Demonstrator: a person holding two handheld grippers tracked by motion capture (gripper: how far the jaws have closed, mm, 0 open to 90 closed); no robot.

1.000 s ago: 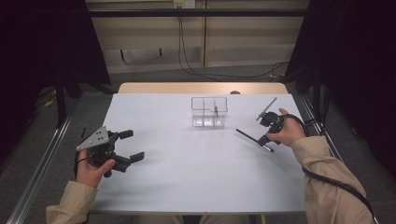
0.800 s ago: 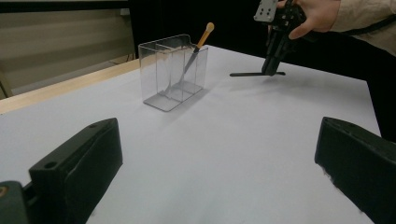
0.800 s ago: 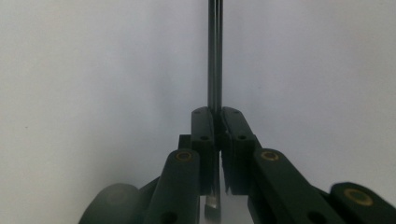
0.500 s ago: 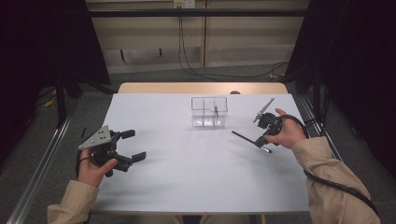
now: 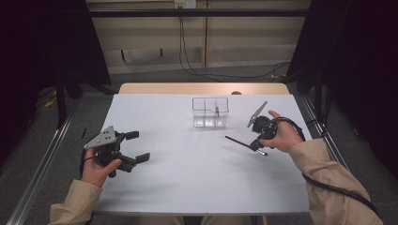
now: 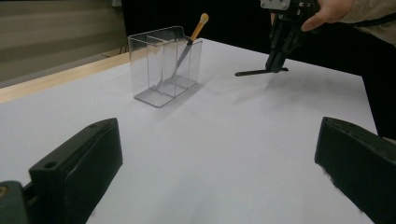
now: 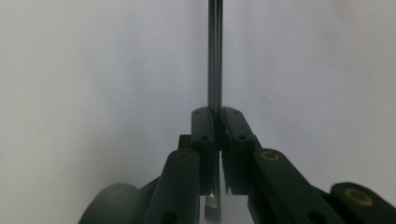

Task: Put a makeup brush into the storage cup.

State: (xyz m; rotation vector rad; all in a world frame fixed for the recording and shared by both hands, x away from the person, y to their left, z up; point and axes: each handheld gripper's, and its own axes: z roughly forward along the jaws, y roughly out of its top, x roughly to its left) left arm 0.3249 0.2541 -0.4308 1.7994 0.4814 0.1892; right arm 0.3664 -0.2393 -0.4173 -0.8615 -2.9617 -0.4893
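Your right claw (image 5: 253, 142) is clenched on a thin dark utensil (image 5: 237, 140), whose free end reaches left, low over the white tabletop (image 5: 197, 178), right of centre. In the right gripper view the jaws pinch the utensil's handle (image 7: 214, 70) tight. Just beyond it, toward the far edge, stands a clear divided holder (image 5: 210, 112) with an orange-handled tool (image 6: 195, 33) leaning inside. Your left claw (image 5: 136, 146) is released, jaws wide, holding nothing, at the near left.
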